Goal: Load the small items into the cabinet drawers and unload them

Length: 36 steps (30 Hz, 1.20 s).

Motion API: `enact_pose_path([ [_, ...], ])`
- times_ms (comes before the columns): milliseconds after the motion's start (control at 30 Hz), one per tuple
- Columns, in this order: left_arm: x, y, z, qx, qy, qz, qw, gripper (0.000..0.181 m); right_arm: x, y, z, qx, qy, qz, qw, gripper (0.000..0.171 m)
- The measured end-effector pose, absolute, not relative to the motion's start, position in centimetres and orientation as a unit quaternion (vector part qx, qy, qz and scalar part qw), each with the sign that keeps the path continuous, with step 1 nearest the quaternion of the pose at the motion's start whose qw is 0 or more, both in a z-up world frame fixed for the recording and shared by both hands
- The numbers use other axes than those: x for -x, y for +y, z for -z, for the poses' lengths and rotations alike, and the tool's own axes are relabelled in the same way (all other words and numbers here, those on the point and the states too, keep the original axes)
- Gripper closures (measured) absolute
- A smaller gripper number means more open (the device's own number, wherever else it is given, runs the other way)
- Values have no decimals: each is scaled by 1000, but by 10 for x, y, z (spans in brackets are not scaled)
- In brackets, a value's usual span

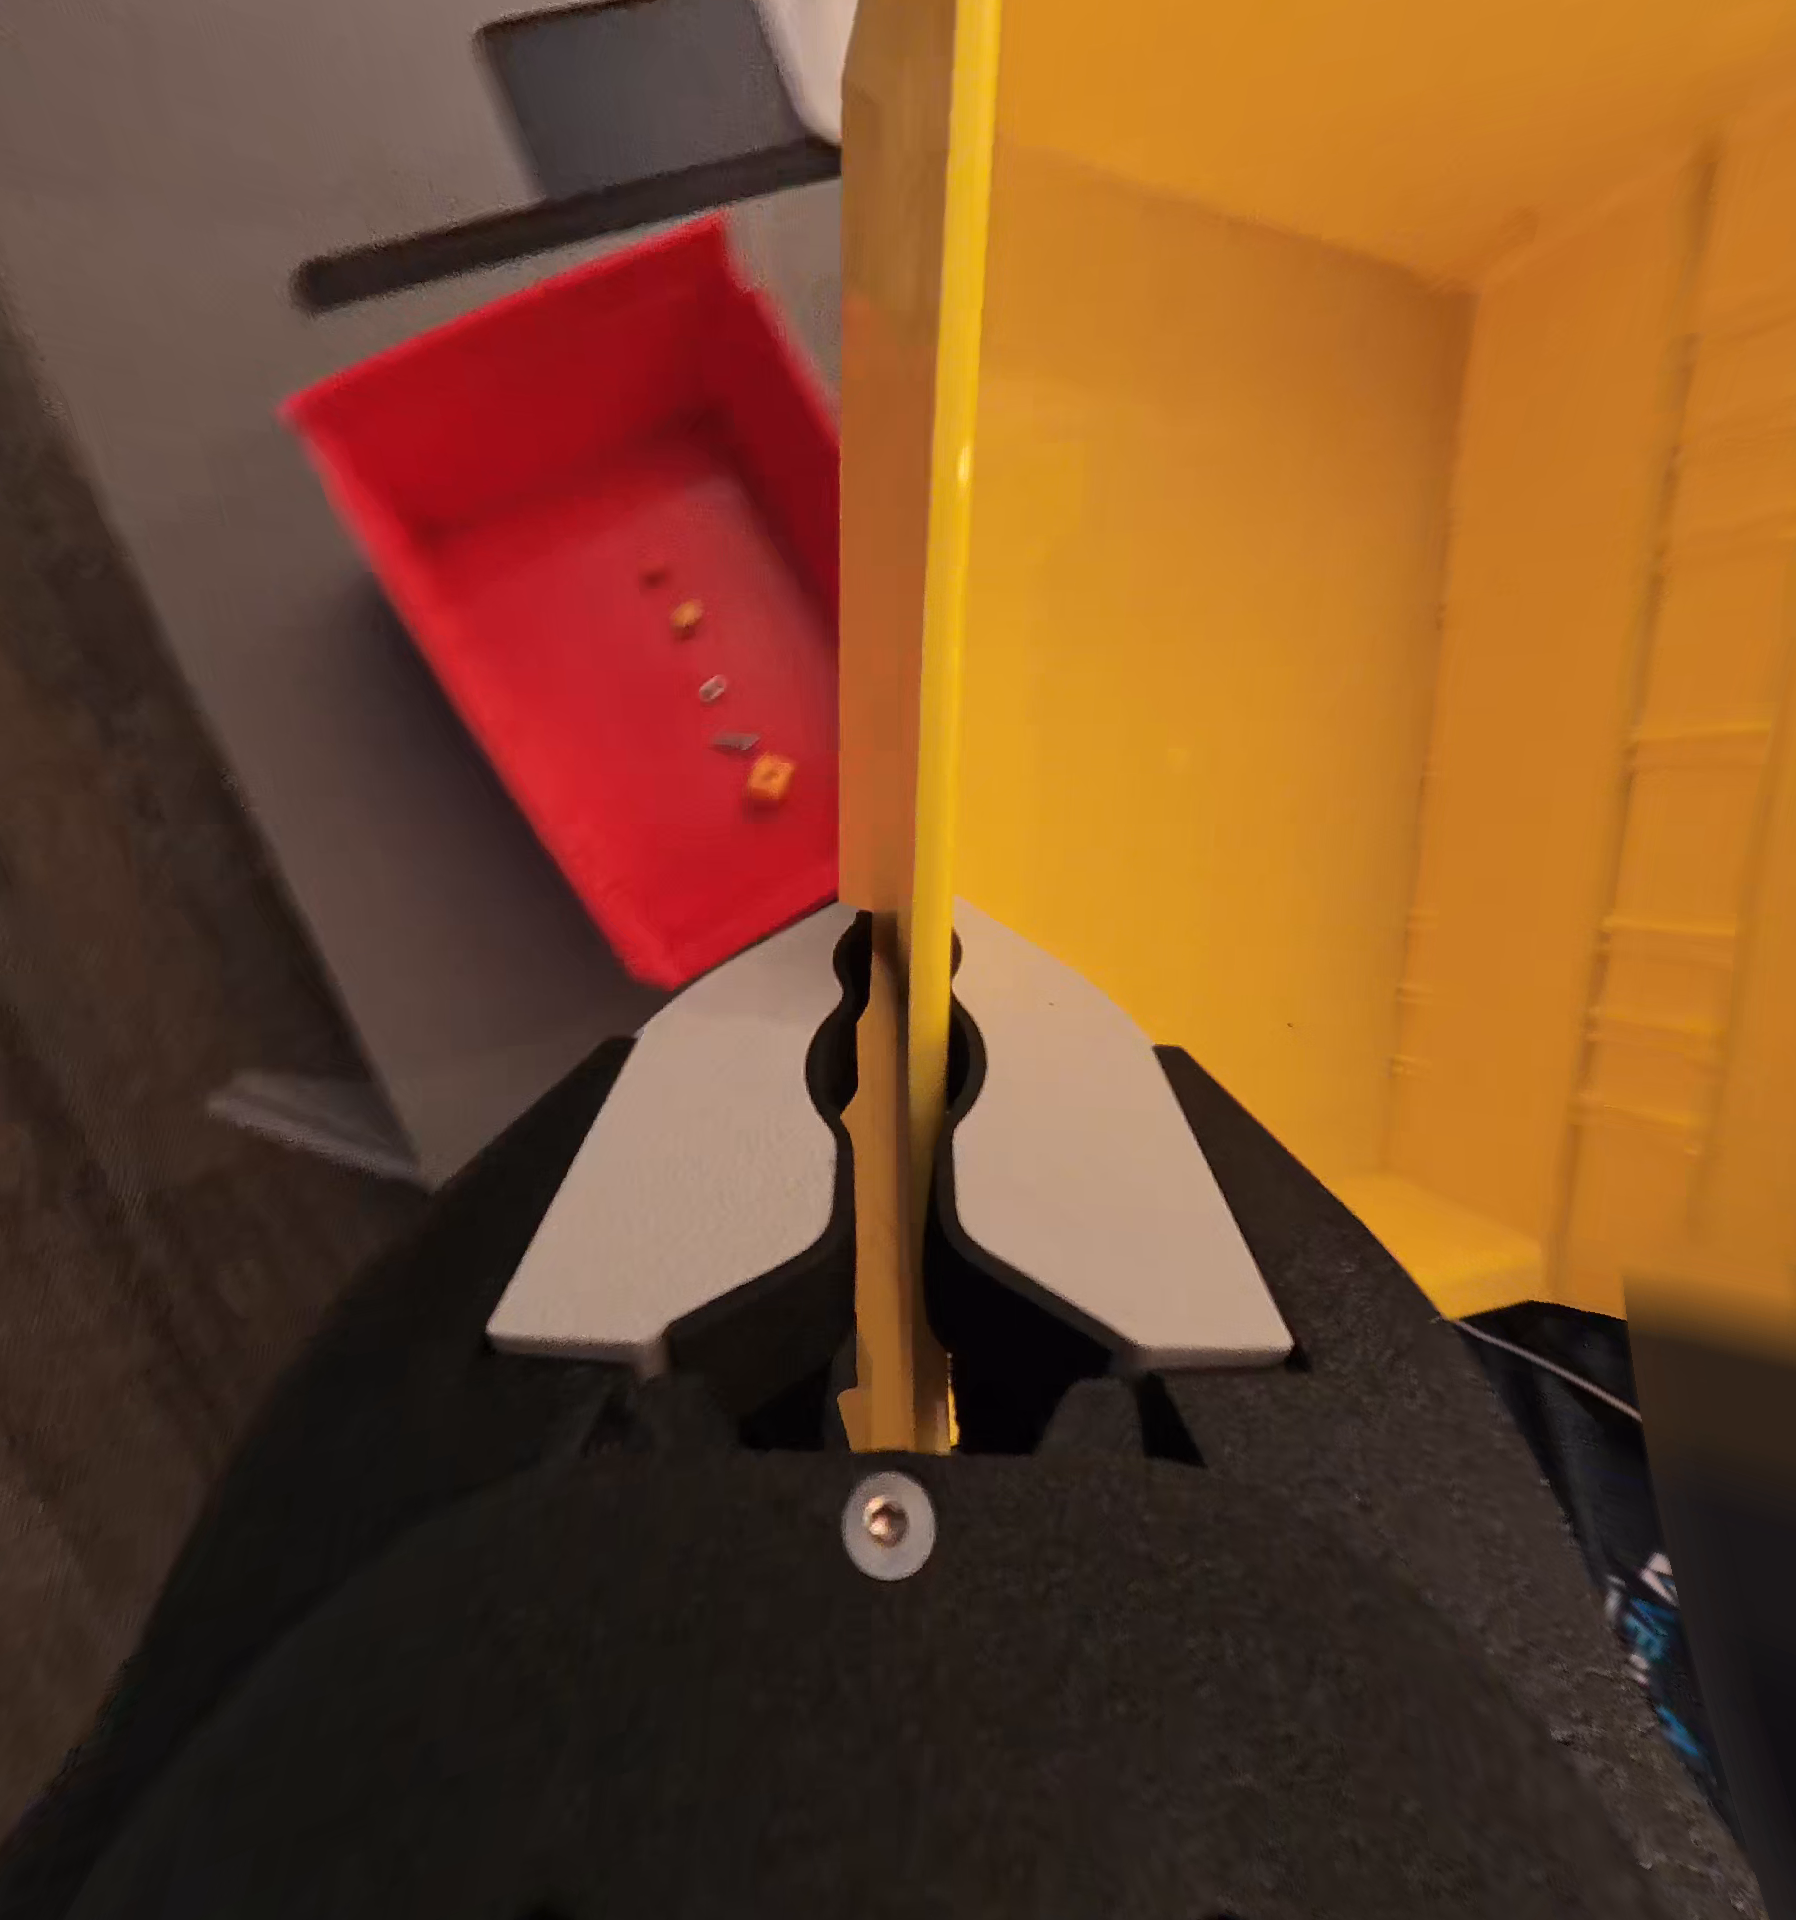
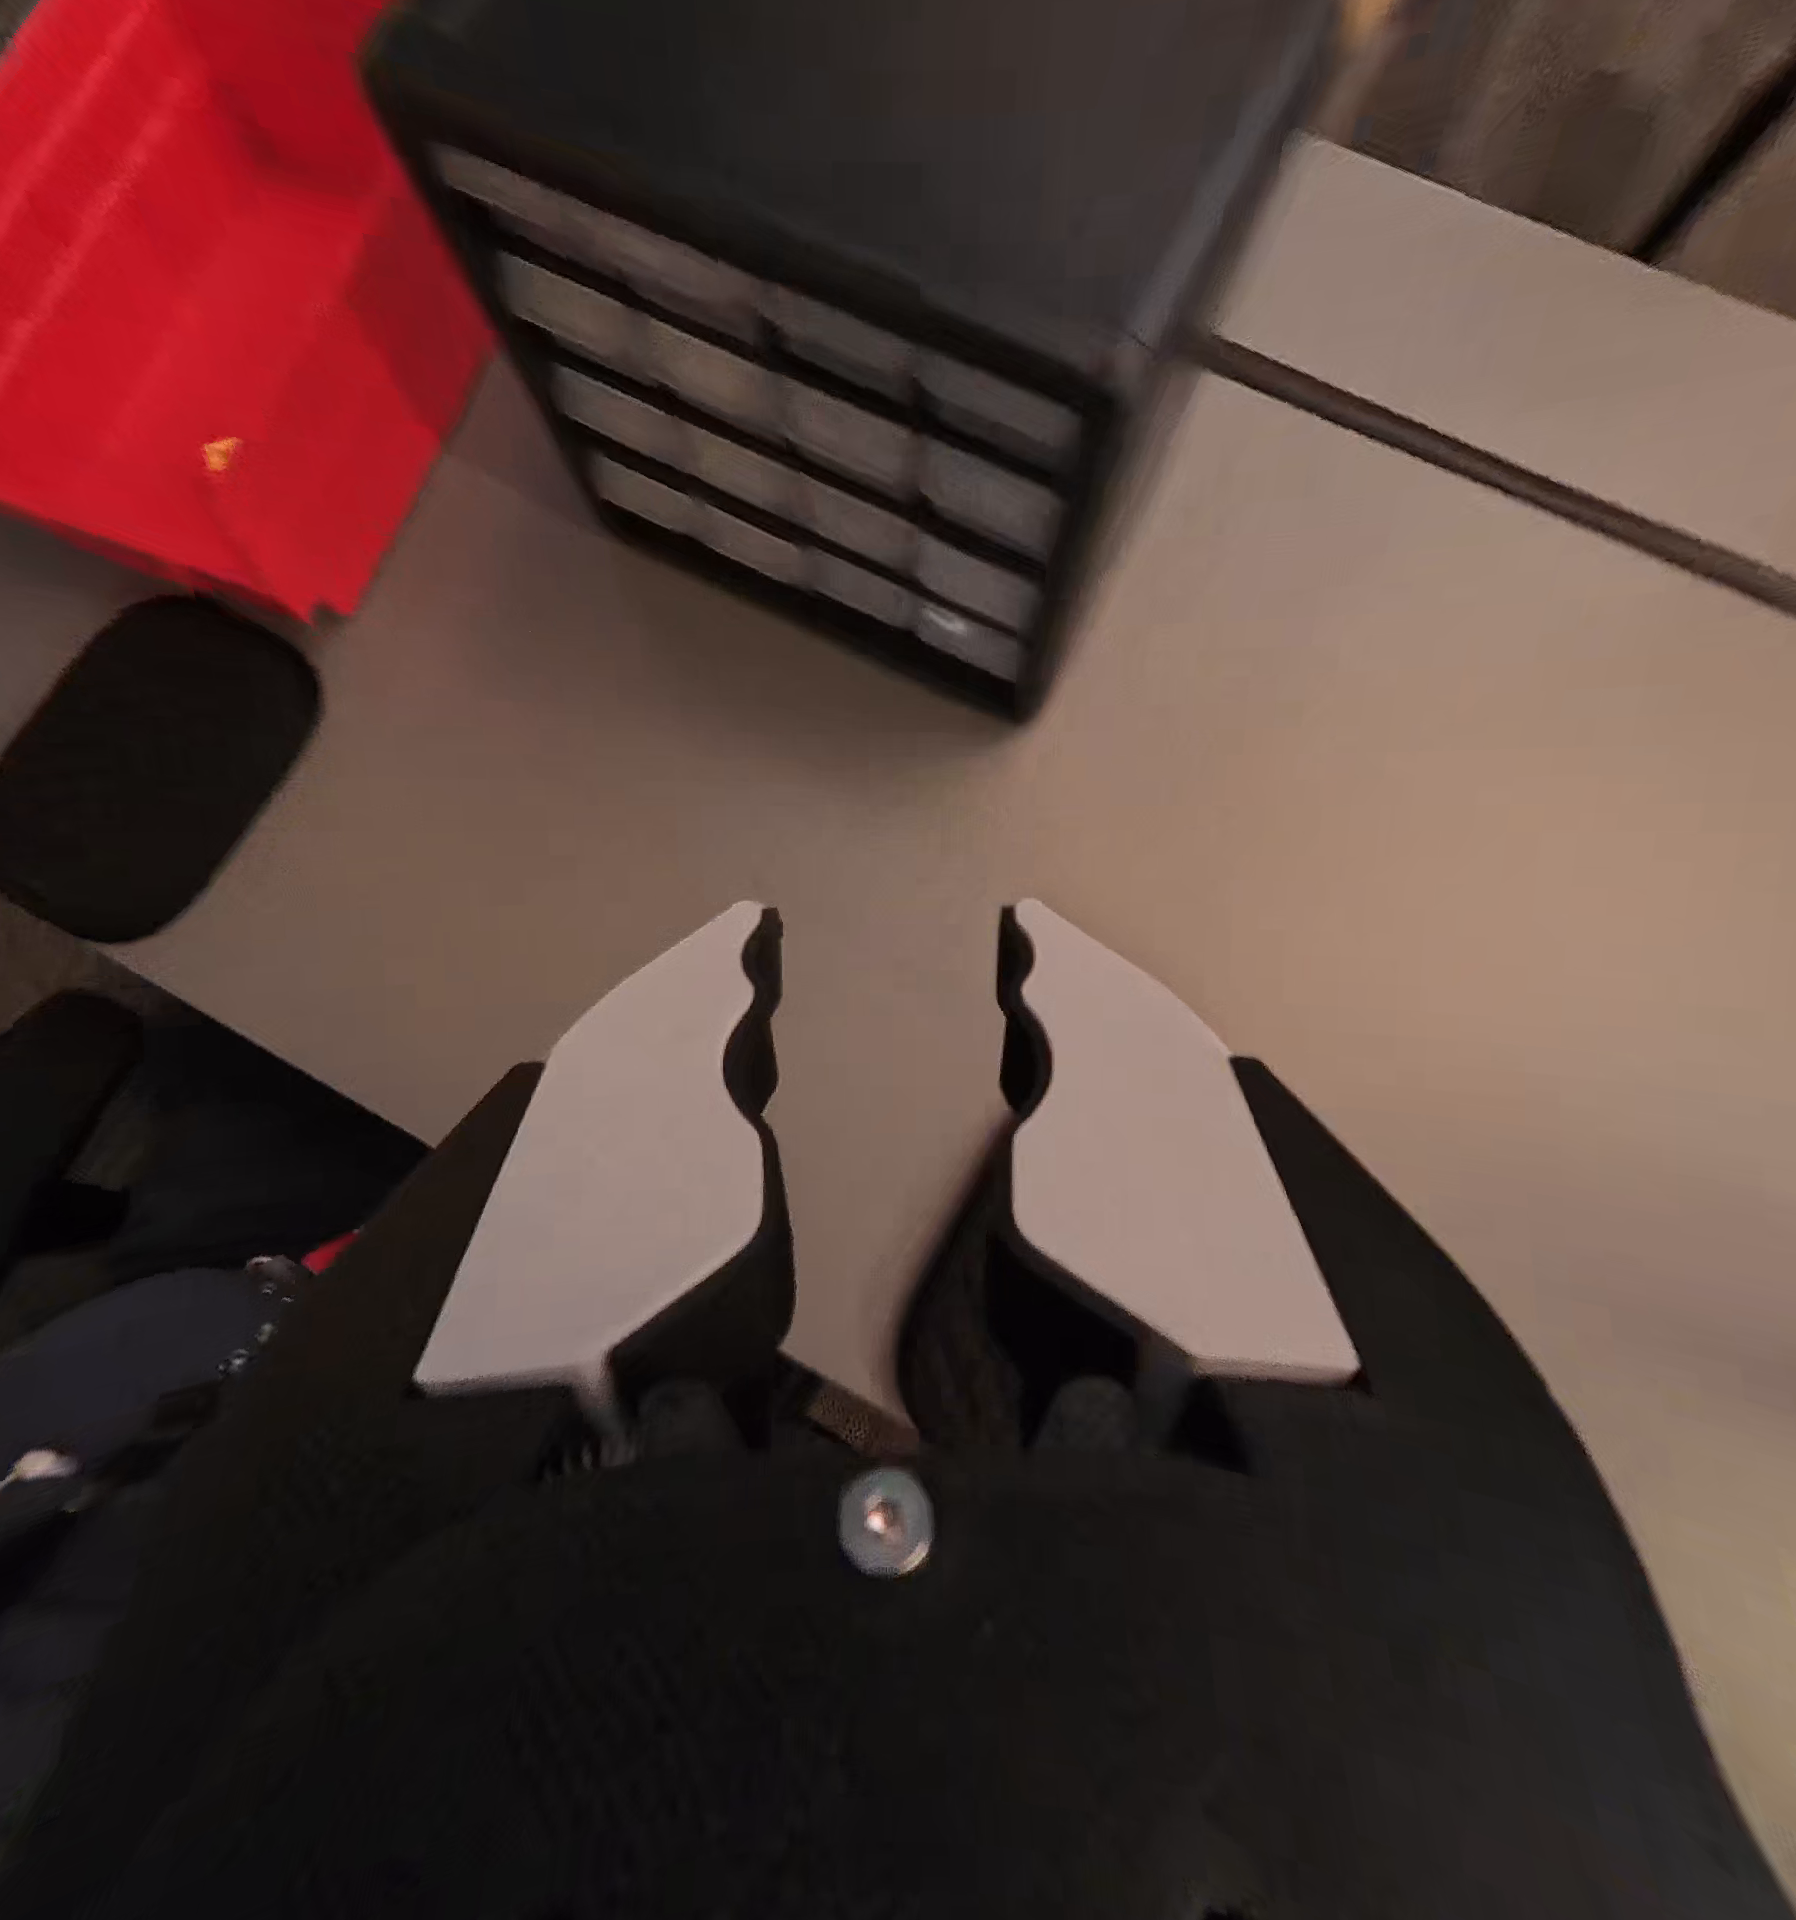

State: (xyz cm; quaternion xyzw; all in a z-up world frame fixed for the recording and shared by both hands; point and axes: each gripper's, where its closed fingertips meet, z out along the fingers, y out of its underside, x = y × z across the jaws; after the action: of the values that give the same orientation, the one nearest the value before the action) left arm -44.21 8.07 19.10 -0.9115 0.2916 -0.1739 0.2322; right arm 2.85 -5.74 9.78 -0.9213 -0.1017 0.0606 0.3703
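Observation:
My left gripper (image 1: 899, 935) is shut on the side wall of a yellow bin (image 1: 1237, 623) and holds it up, tilted; the bin's inside shows nothing in it. Below and left of it a red bin (image 1: 561, 499) lies on the grey table, with several small items (image 1: 728, 707) in a row on its floor. In the right wrist view the black cabinet of small clear drawers (image 2: 800, 416) stands on the table, all drawers shut. My right gripper (image 2: 889, 935) is open and empty above the table in front of the cabinet. The red bin (image 2: 146, 291) is at the top left there.
A black oval pad (image 2: 141, 769) lies at the table's left edge. A dark seam (image 2: 1496, 478) crosses the table (image 2: 1289, 831) right of the cabinet. A dark flat object (image 1: 645, 114) and a black bar (image 1: 561, 234) lie beyond the red bin. Dark clothing shows at lower left. Tip to tip, the grippers are about 50 cm apart.

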Motion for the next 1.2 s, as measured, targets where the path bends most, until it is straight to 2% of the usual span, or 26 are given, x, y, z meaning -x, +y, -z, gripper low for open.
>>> enact_pose_path([
  [133,313,82,-205,884,348,223,219,173,-88,-135,-89,915,-45,-49,398,131],
  [300,146,72,-196,849,403,275,202,173,-117,-219,-59,916,-21,-42,399,133],
  [467,-2,54,-158,835,422,301,184,173,-139,-276,-29,918,4,3,396,133],
  [633,-114,38,-89,849,405,298,160,173,-140,-307,-5,916,5,-4,402,133],
  [767,-163,37,-19,875,364,285,144,173,-140,-320,17,917,0,-17,398,133],
  [900,-179,50,40,902,315,261,138,173,-155,-331,44,926,17,-20,377,134],
  [1033,-177,68,75,918,283,232,154,173,-178,-344,75,937,49,-16,344,134],
  [1200,-166,82,98,934,243,201,169,173,-198,-348,85,927,83,2,365,134],
])
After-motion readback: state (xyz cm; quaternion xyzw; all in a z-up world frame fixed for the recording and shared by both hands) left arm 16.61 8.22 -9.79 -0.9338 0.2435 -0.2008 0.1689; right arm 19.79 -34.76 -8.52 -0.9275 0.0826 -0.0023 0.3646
